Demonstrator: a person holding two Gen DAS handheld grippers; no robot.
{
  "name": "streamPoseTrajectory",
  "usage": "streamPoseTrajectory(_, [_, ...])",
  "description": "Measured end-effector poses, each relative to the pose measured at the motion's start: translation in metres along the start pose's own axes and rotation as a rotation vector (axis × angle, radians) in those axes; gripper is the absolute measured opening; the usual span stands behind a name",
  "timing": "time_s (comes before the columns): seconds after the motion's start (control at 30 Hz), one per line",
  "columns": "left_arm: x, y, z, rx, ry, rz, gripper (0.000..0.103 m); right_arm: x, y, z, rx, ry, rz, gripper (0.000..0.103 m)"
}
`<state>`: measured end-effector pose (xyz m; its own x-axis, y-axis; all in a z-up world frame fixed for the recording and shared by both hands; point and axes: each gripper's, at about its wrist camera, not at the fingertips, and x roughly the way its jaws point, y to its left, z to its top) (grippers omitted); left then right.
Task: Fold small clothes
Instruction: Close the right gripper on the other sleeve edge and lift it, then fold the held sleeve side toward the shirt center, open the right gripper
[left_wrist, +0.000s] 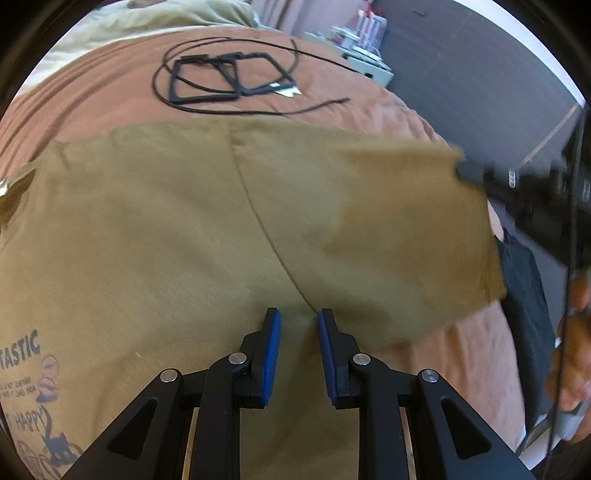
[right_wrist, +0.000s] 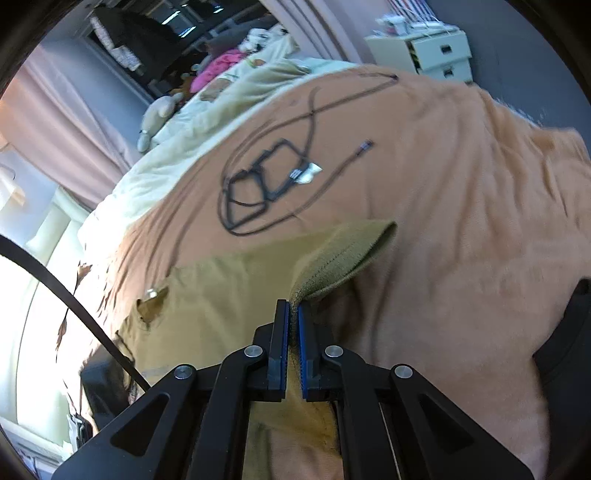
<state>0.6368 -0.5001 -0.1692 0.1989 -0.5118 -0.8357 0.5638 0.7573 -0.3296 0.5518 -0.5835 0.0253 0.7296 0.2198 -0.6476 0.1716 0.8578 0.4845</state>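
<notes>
An olive-tan t-shirt (left_wrist: 177, 229) with a printed cartoon graphic lies spread on an orange-brown blanket (left_wrist: 110, 92). My left gripper (left_wrist: 298, 317) is open, its blue pads just above the shirt near the sleeve seam. The right gripper shows at the right edge of the left wrist view (left_wrist: 476, 173), holding the lifted sleeve (left_wrist: 406, 221). In the right wrist view my right gripper (right_wrist: 292, 306) is shut on the ribbed sleeve hem (right_wrist: 343, 254) of the shirt (right_wrist: 221, 295), raising it off the blanket (right_wrist: 461, 221).
A black cable with a coiled loop (left_wrist: 229, 77) lies on the blanket beyond the shirt; it also shows in the right wrist view (right_wrist: 266, 184). A pale quilt (right_wrist: 207, 122), soft toys and a white drawer unit (right_wrist: 432, 51) lie further back. The person's hand (left_wrist: 572, 332) is at right.
</notes>
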Motion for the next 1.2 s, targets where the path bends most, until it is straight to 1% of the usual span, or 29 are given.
streamPoseTrajectory(0.1, [-0.002,-0.009,-0.007,0.030,0.028,-0.055,0.023,-0.003,0.019,0.003,-0.032,-0.009,0.013,0.001])
streamPoseTrajectory(0.13, [-0.002,-0.012,-0.008,0.041,0.037,-0.061,0.023,-0.003,0.026,0.003,-0.042,-0.009,0.016,0.001])
streamPoseTrajectory(0.2, [-0.007,-0.015,-0.008,0.052,0.045,-0.043,0.023,-0.002,0.036,0.002,-0.048,-0.001,0.011,0.001])
streamPoseTrajectory(0.27, [-0.016,-0.011,-0.006,0.039,0.039,-0.034,0.023,-0.004,0.038,0.001,-0.054,0.005,0.015,0.001])
streamPoseTrajectory(0.4, [-0.041,0.006,-0.002,0.002,0.006,0.006,0.023,-0.007,0.051,-0.002,-0.069,0.013,0.032,0.001])
streamPoseTrajectory(0.63, [-0.086,0.038,-0.001,-0.054,-0.042,0.052,0.023,-0.004,0.078,-0.005,-0.104,0.048,0.047,0.001])
streamPoseTrajectory(0.9, [-0.130,0.071,-0.005,-0.095,-0.075,0.099,0.023,0.019,0.113,-0.012,-0.157,0.115,0.053,0.001])
streamPoseTrajectory(1.0, [-0.143,0.084,-0.009,-0.109,-0.081,0.113,0.023,0.035,0.128,-0.018,-0.169,0.144,0.058,0.002])
streamPoseTrajectory(1.07, [-0.150,0.091,-0.012,-0.117,-0.082,0.123,0.023,0.048,0.137,-0.022,-0.179,0.175,0.045,0.003])
streamPoseTrajectory(1.1, [-0.153,0.096,-0.013,-0.122,-0.081,0.130,0.023,0.053,0.141,-0.024,-0.179,0.193,0.038,0.003])
streamPoseTrajectory(1.17, [-0.159,0.104,-0.015,-0.131,-0.081,0.139,0.024,0.062,0.147,-0.025,-0.164,0.235,0.041,0.013])
streamPoseTrajectory(1.2, [-0.162,0.108,-0.016,-0.138,-0.083,0.146,0.024,0.064,0.149,-0.026,-0.160,0.243,0.050,0.033])
